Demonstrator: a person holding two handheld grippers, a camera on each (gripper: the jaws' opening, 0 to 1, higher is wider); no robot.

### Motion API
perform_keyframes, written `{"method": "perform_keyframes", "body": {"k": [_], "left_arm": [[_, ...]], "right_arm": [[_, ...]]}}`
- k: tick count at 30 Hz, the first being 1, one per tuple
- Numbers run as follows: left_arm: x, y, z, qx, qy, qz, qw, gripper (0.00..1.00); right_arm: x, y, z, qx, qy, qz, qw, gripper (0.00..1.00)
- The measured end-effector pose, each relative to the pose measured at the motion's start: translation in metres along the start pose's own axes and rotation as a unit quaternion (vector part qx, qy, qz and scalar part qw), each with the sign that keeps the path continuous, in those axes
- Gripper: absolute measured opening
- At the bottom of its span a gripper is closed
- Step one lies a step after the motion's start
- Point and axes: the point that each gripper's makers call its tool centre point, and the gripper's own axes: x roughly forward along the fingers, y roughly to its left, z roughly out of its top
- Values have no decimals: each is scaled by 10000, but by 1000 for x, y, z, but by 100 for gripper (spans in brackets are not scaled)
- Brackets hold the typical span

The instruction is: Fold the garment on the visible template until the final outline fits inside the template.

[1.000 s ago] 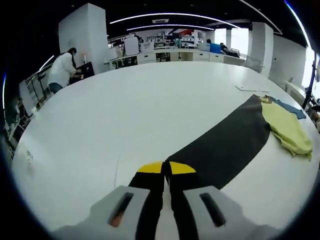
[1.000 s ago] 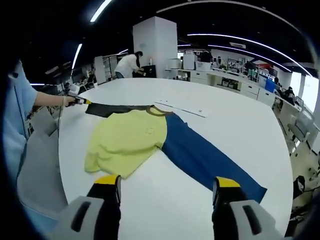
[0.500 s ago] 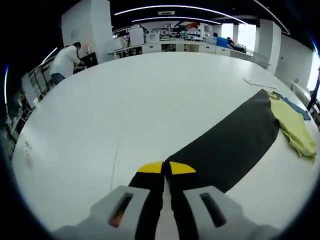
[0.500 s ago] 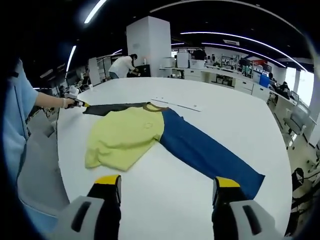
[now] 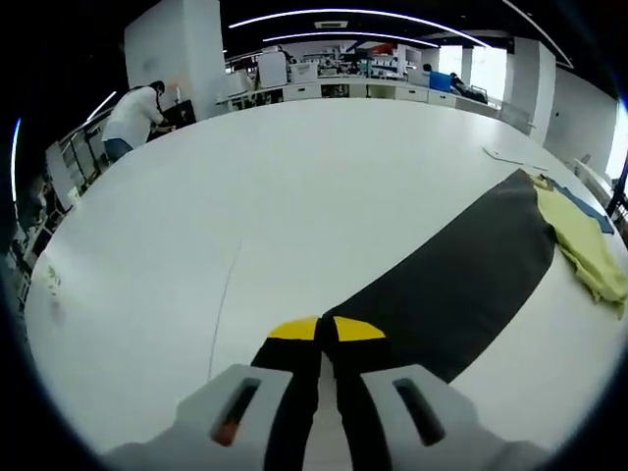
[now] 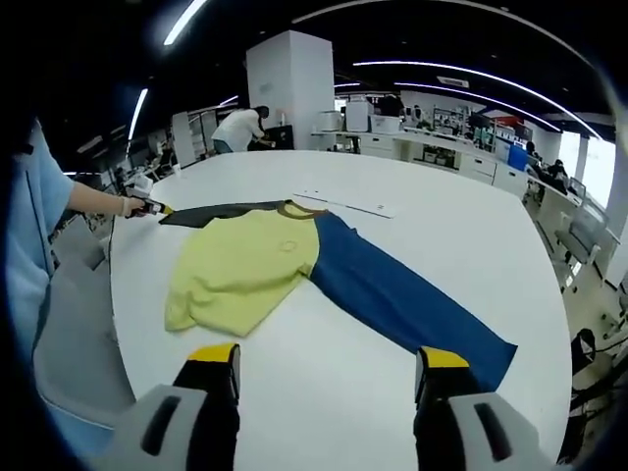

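Note:
A long-sleeved garment lies flat on the white table (image 6: 461, 235): yellow body (image 6: 245, 270), blue sleeve (image 6: 402, 304) stretched right, black sleeve (image 6: 211, 212) stretched left. In the left gripper view the black sleeve (image 5: 461, 265) runs from the yellow body (image 5: 589, 245) down to my left gripper (image 5: 327, 330), whose jaws are shut on the sleeve's end. The right gripper view shows that left gripper (image 6: 149, 208) in a hand at the black cuff. My right gripper (image 6: 324, 361) is open, hovering over bare table just short of the yellow hem.
A thin line (image 5: 224, 304) is drawn on the table (image 5: 294, 177) left of the black sleeve. A white strip (image 6: 345, 204) lies beyond the collar. The table's near edge (image 6: 113, 294) runs beside the person's blue sleeve (image 6: 29, 245). Another person (image 5: 132, 113) stands at far desks.
The left gripper has kept hold of the black sleeve end and drawn it slightly further out. Both views shifted a little. The right gripper stays open.

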Motion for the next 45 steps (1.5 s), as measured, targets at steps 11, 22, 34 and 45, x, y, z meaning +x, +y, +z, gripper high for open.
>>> {"method": "perform_keyframes", "body": {"k": [11, 22, 34, 45], "left_arm": [[-4, 3, 4, 204, -99, 47, 9997, 28], [-27, -31, 22, 319, -729, -880, 9929, 84], [-46, -62, 29, 375, -900, -1665, 9812, 96], [-83, -149, 25, 1205, -1027, -2768, 9478, 93]], "right_arm": [[-3, 7, 0, -28, -2, 13, 10000, 70], [-2, 15, -3, 33, -25, 79, 10000, 68], [4, 27, 8, -46, -112, 222, 9997, 66], [14, 50, 5, -104, -57, 491, 9987, 66]]}}
